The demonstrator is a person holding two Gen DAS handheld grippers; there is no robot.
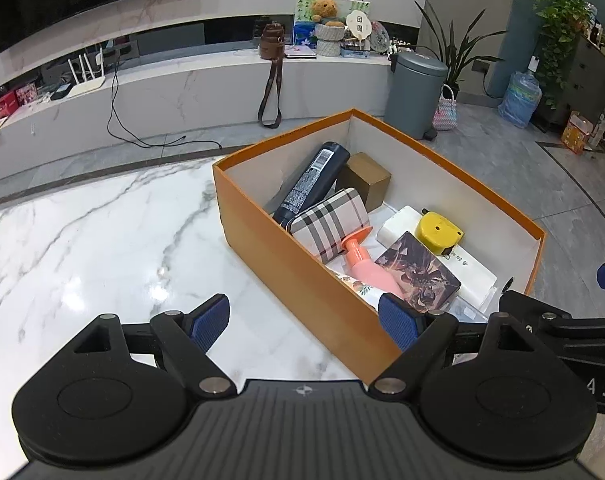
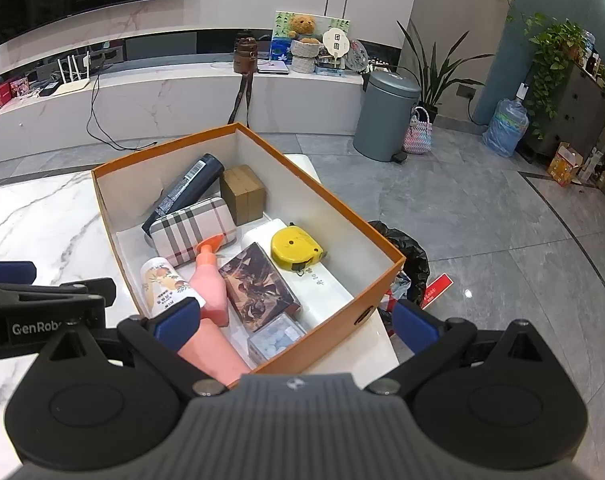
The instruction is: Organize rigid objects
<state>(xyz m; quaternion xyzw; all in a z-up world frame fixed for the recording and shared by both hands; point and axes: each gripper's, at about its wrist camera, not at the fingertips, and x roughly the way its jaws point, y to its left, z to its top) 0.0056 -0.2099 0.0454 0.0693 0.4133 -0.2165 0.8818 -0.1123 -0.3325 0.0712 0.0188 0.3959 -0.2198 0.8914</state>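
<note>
An orange box point(image 1: 298, 280) point(image 2: 102, 200) stands on the white marble table point(image 1: 102, 240). Inside lie a dark bottle point(image 1: 310, 184) point(image 2: 186, 188), a plaid case point(image 1: 330, 224) point(image 2: 194, 228), a brown carton point(image 1: 366, 178) point(image 2: 244, 194), a pink spray bottle point(image 1: 366, 264) point(image 2: 212, 280), a yellow tape measure point(image 1: 438, 234) point(image 2: 296, 254), a patterned box point(image 1: 418, 272) point(image 2: 258, 284) and a white printed bottle point(image 2: 162, 284). My left gripper point(image 1: 306, 322) is open over the box's near wall. My right gripper point(image 2: 298, 322) is open above the box's near corner, holding nothing.
A grey pedal bin point(image 1: 416, 92) point(image 2: 386, 116) and a black rubbish bag point(image 2: 406, 256) sit on the grey floor to the right of the table. A marble media bench point(image 1: 142, 92) with a camera case runs along the back wall. Plants stand at the right.
</note>
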